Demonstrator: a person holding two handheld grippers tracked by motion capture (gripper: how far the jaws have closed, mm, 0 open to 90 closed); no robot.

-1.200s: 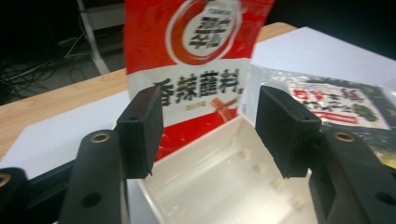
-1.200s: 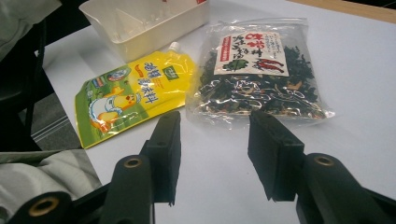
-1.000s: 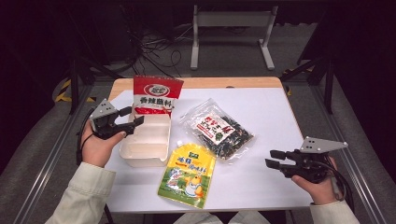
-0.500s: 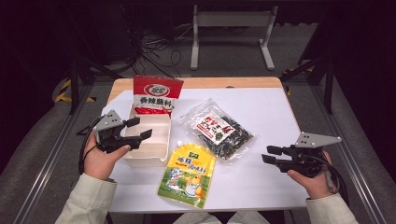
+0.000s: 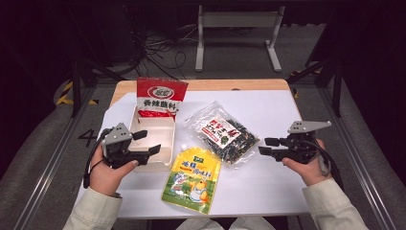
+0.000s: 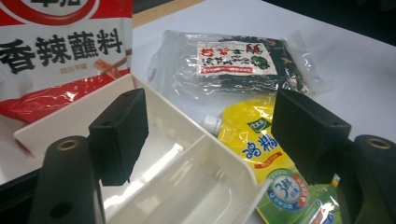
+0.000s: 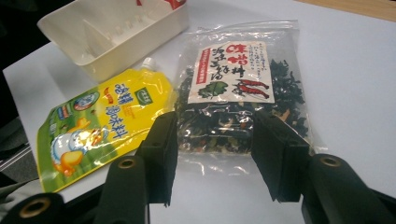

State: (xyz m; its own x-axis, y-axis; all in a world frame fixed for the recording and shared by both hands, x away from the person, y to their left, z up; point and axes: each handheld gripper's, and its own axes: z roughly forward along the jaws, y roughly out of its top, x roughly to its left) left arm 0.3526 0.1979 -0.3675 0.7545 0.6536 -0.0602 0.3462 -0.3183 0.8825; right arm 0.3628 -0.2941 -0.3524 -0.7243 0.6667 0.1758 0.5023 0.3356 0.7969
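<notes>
Left gripper spread over white divided tray at centre left, right gripper spread beside clear dried-greens bag, yellow spout pouch at lower centre

**Right gripper parted over the seaweed bag**

I see my right gripper with its fingers spread, framing a clear bag of dried seaweed on the white bench. A yellow spouted pouch lies left, touching it; a cream tray sits beyond.
</notes>
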